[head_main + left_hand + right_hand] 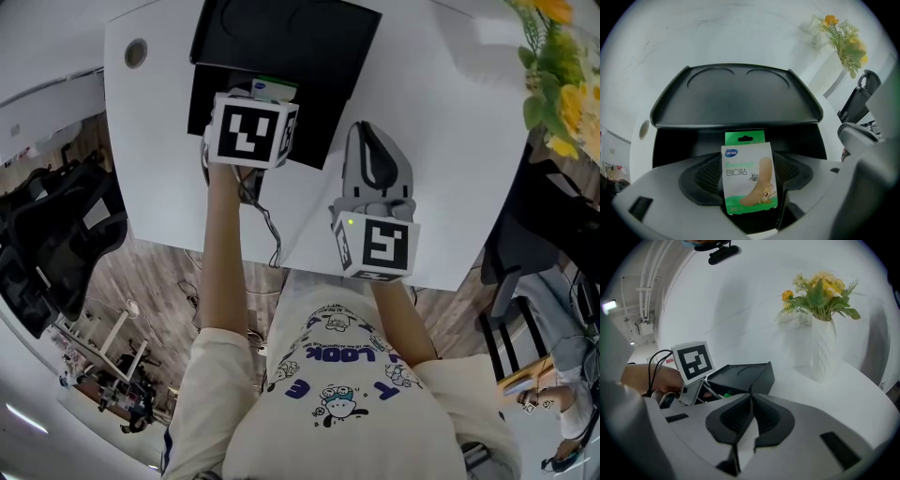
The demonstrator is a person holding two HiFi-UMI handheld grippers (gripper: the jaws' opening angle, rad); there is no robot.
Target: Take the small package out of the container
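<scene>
The small package (749, 177) is a green and white bandage packet with a cartoon print. My left gripper (750, 185) is shut on it, holding it upright just in front of the black container (736, 101). In the head view the left gripper (255, 111) hangs over the near edge of the black container (300, 47), and a sliver of the green package (272, 86) peeks out past the marker cube. My right gripper (751, 406) is shut with nothing between its pads. It rests on the white table (441, 112) to the right of the container (740, 376).
A white vase of yellow flowers (822, 310) stands at the table's far right, also seen as flowers (558, 66) in the head view. A round cable hole (136, 52) sits near the table's far left corner. Dark chairs (56, 244) stand on the floor at the left.
</scene>
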